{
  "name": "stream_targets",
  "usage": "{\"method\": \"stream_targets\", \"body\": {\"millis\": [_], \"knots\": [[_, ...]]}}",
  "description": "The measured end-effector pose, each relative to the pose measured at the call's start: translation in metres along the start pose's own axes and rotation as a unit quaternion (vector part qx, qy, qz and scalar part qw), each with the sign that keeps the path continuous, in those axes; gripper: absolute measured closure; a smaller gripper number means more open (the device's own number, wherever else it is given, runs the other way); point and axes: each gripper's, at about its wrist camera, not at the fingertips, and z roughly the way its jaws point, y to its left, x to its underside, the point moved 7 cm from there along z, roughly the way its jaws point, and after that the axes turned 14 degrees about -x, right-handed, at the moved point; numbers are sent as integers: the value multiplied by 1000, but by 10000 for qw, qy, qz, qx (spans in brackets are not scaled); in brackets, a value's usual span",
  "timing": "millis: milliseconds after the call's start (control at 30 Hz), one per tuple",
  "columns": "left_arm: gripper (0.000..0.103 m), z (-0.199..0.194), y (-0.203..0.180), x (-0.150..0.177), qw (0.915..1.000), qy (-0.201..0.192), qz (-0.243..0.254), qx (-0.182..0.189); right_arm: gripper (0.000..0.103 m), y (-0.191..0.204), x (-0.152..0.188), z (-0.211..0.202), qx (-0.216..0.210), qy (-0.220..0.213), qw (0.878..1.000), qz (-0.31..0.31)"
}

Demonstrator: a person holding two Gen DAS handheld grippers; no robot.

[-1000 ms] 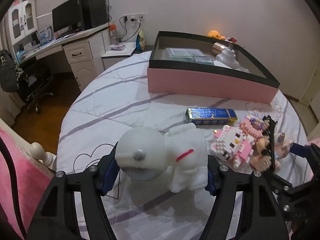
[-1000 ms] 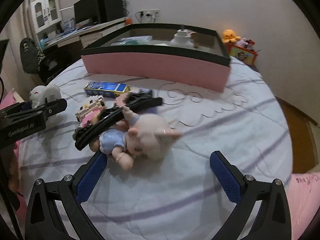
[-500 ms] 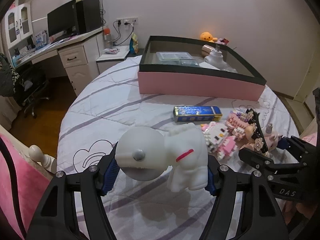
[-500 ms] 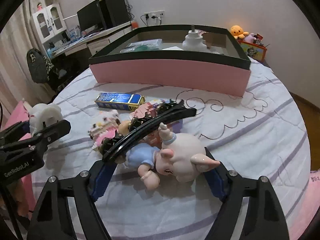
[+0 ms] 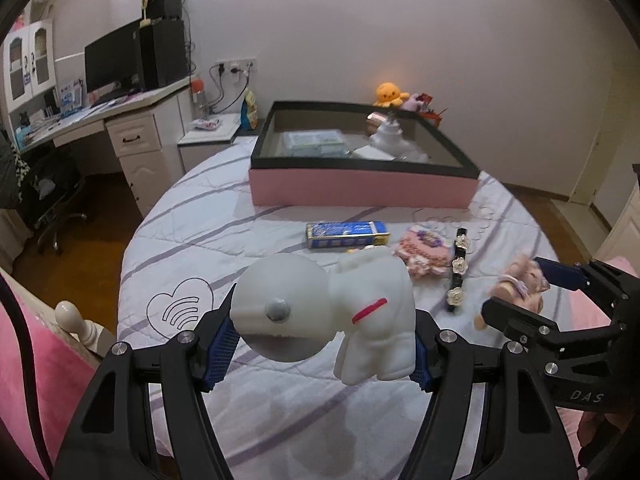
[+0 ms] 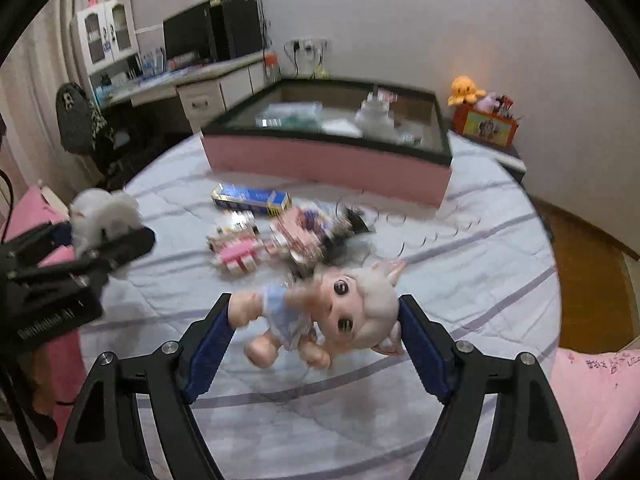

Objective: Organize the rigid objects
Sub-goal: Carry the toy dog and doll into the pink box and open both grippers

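Observation:
My left gripper is shut on a white toy figure with a round head and a red stripe, held above the bed. The right wrist view shows that toy at the left edge. My right gripper is shut on a doll with a pale pink head and blue dress, lifted clear of the quilt. In the left wrist view the doll hangs at the right between the right gripper's fingers. The pink box with a black rim stands open at the far side.
On the quilt lie a blue packet, a pink block toy, a black hair clip with flowers and a pink-and-white block figure. The box holds a white bottle and flat packs. A desk stands at the left.
My right gripper has shut on the doll and lifted it off the bed; the black clip that lay over it stays on the quilt. My left gripper has risen with the white toy.

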Motion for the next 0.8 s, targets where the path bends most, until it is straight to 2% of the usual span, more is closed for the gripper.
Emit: {"method": "stream_targets", "body": {"millis": [233, 400, 633, 800], "knots": [[33, -26, 4, -4, 9996, -282, -101, 7, 23, 12, -4, -21, -129, -487, 9987, 55], [33, -55, 10, -18, 9971, -725, -233, -33, 23, 27, -12, -46, -133, -1009, 9948, -17], [33, -102, 17, -45, 9882, -1476, -366, -167, 23, 55, -38, -102, 115, -2118, 9765, -391], [33, -127, 19, -57, 9812, -1863, -379, -323, 23, 73, -51, -126, 240, -2548, 9649, -592]]}}
